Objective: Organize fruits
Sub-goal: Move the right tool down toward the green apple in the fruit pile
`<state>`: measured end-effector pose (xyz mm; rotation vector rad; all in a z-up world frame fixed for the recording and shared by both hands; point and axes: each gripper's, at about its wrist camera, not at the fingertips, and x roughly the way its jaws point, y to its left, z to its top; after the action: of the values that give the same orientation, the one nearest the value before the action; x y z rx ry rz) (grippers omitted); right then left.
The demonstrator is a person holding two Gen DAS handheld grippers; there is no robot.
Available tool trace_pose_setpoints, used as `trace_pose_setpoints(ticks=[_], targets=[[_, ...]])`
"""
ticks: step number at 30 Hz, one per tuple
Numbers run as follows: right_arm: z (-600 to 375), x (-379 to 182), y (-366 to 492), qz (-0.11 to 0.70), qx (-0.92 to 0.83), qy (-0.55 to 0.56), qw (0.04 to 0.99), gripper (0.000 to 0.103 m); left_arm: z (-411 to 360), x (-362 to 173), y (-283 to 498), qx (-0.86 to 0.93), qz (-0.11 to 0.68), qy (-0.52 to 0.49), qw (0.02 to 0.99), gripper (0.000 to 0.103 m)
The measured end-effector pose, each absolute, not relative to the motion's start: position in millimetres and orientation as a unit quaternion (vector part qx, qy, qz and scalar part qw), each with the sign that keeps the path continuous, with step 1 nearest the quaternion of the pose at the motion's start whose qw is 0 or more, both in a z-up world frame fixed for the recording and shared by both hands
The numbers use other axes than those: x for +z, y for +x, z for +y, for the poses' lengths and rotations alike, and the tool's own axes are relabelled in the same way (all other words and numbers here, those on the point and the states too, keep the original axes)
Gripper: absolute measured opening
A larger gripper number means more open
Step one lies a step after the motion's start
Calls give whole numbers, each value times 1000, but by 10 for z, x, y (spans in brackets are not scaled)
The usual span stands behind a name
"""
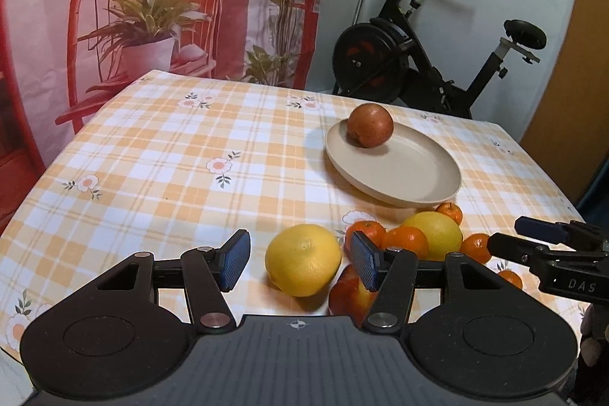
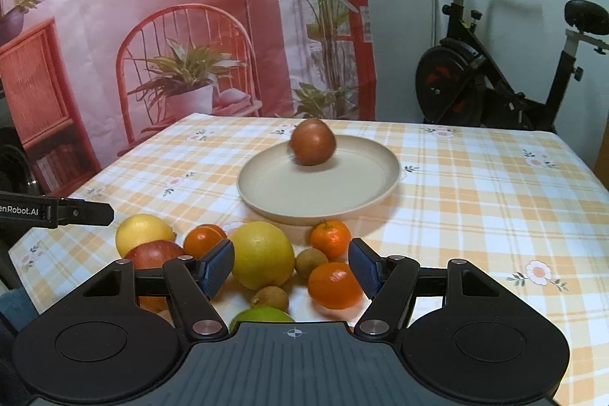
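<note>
Ribbed blue tool pads (image 1: 234, 259) flank a dimpled round lemon (image 1: 303, 259).

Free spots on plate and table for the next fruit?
The plate is bare except the apple at its far side. The tablecloth left of the plate is open, and so is the cloth right of it. The fruit pile at the near edge is crowded.

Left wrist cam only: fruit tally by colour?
Yellow citrus: 2
Orange tangerines: 5, one half hidden
Red apples: 2
Total: 9
</note>
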<state>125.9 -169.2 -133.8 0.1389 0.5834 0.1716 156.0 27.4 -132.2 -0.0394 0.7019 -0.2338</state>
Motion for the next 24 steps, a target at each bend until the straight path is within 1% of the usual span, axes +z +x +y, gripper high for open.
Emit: trace_pose_setpoints(ticks=[4, 6, 9, 16, 18, 24], targets=[[-1748, -1336, 1214, 285, 76, 67, 953, 63, 284, -1338, 1557, -113, 345, -23, 932, 61], [-1777, -1332, 1183, 283, 79, 67, 953, 58, 282, -1339, 1557, -115, 345, -26, 931, 61], [-1798, -1346, 1145, 286, 85, 66, 952, 55, 265, -1342, 1558, -120, 345, -25, 930, 60], [-1759, -1379, 1055, 295, 101, 64, 948, 53, 229, -1341, 1528, -128, 342, -22, 931, 60], [-1725, -1392, 1040, 300, 111, 61, 946, 50, 225, -1339, 1519, -129, 341, -22, 931, 60], [-1624, -1414, 1042, 309, 132, 48, 941, 47, 217, -1341, 1512, -131, 342, -19, 931, 60]])
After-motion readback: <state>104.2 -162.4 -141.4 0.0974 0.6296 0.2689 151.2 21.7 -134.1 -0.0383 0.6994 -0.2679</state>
